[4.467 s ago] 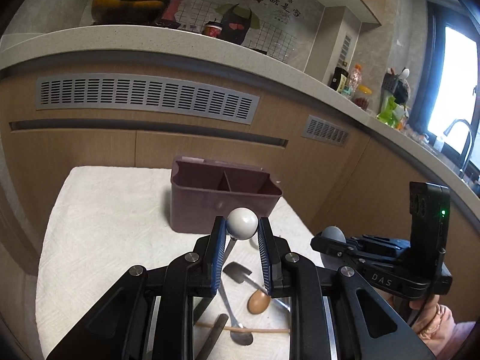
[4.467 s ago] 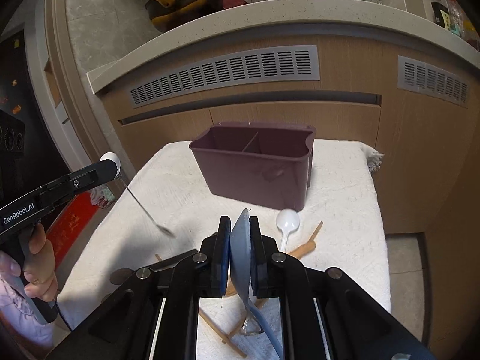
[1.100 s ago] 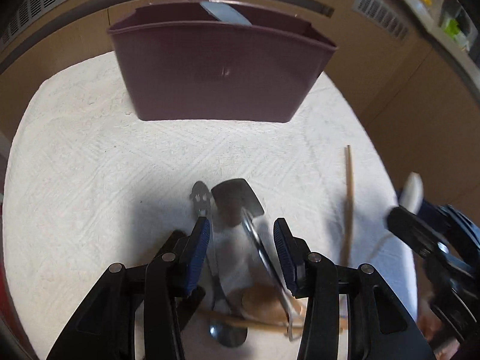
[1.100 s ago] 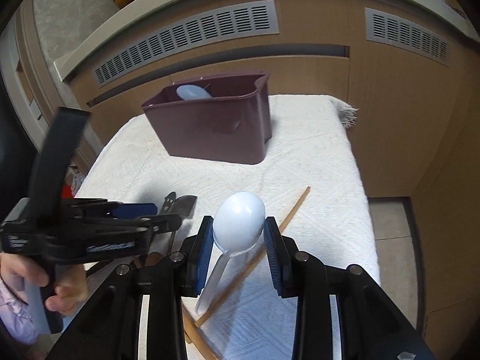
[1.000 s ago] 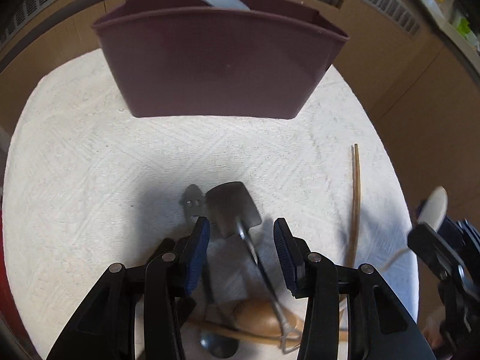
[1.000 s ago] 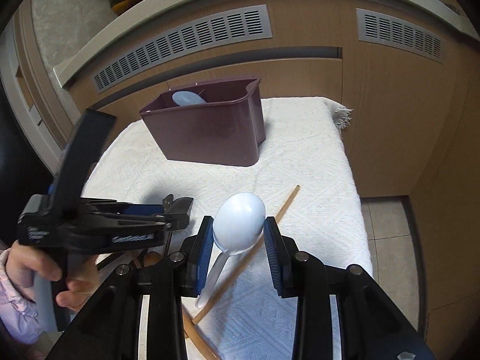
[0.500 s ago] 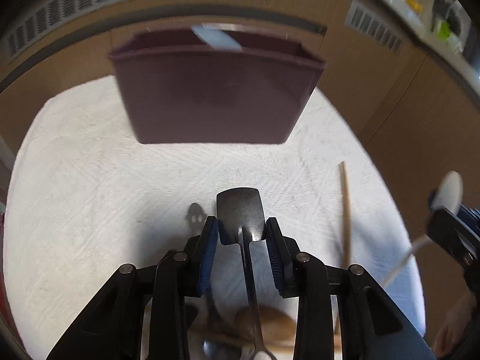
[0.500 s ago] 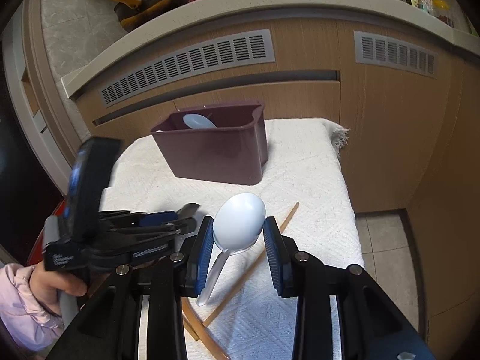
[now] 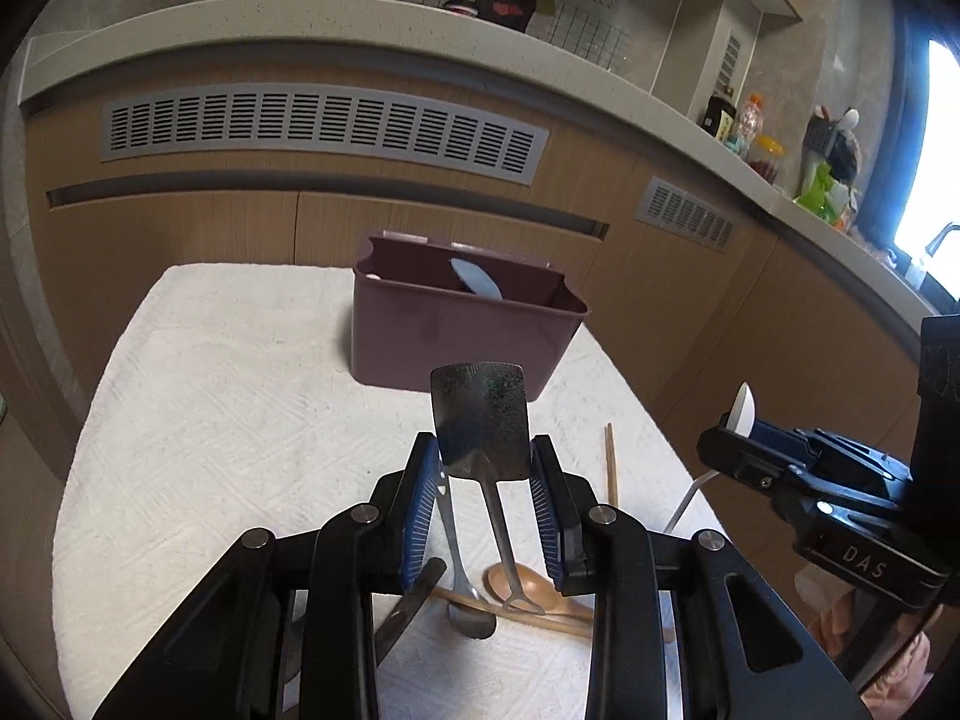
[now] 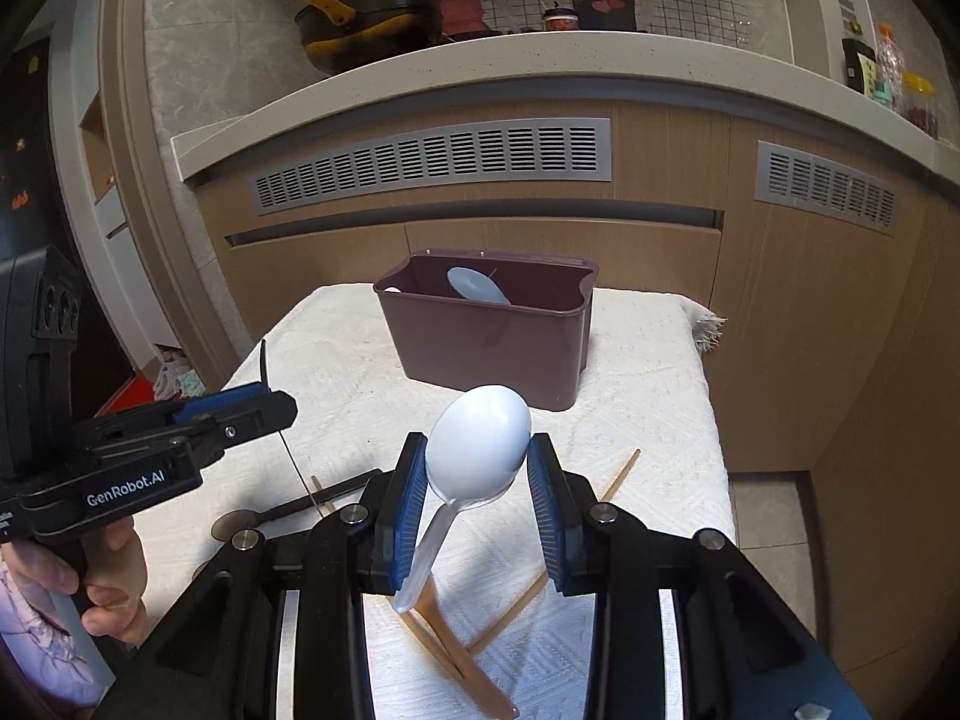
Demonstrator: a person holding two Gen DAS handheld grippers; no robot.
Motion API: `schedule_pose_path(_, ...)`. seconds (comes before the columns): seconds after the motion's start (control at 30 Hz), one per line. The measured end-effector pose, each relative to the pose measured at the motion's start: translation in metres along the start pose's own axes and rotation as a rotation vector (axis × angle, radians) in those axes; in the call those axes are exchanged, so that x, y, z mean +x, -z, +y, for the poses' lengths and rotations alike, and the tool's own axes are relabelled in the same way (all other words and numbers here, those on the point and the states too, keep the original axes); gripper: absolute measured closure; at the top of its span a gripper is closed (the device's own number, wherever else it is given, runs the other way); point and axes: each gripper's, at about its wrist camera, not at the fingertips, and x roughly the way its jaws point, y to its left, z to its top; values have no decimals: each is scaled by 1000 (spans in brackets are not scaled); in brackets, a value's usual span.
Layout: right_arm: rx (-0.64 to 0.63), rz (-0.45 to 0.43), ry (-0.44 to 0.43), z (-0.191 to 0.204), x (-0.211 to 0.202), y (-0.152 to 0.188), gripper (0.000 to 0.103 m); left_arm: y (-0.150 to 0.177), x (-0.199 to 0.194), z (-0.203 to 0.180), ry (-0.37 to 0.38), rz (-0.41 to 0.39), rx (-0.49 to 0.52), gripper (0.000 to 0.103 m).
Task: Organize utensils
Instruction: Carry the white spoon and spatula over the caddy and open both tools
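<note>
A dark maroon utensil caddy (image 9: 462,327) stands on a bench covered with a white textured cloth (image 9: 210,396). This caddy is the landmark. A pale blue spoon (image 10: 477,287) already leans inside it, bowl up; which compartment it sits in cannot be told.

In front of the caddy, nearer the viewer, the left gripper (image 9: 483,489) holds a small metal spatula (image 9: 480,420) off the cloth, its jaws clenched on the edges of the flat blade, the thin handle hanging down. To the right of that, the right gripper (image 10: 477,489) grips a white plastic spoon (image 10: 480,447), jaws closed on the sides of its bowl, handle trailing down.

The spatula looks stiff and smooth, so it is likely to slip or swing when pinched by the blade; the neck would give a steadier hold. The plastic spoon looks light and a little springy, and its rounded bowl could pop out under a hard squeeze.

Further from the caddy, on the cloth below the grippers, lie a wooden spoon (image 9: 528,585), a metal spoon (image 9: 471,615), a dark-handled utensil (image 9: 408,600) and loose wooden chopsticks (image 9: 611,462).
</note>
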Motion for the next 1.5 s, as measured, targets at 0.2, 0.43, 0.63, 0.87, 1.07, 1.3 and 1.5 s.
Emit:
schedule_pose_path(0.2, -18, -3, 12, 7, -6, -2, 73, 2, -12, -3, 1, -23, 13, 71)
schedule_pose_path(0.43, -46, -22, 30, 10, -11, -11, 73, -12, -29, -9, 0, -79, 38, 71)
schedule_pose_path(0.63, -113, -162, 94, 9, -34, -68, 73, -75, -53, -21, 37, -205, 105, 71)
schedule_pose_path(0.87, -157, -326, 181, 5, -39, -157, 73, -153, -58, -25, 4, -368, 178, 71)
schedule_pose_path(1.07, -162, -292, 219, -2, 6, -185, 73, -185, -19, -7, -23, -350, 176, 71)
schedule_pose_path(1.3, -164, -178, 220, -13, 69, -177, 73, -182, 44, 12, -28, -266, 159, 71)
schedule_pose_path(1.5, -175, -107, 233, -18, 108, -161, 73, -172, 85, 24, -35, -207, 138, 71)
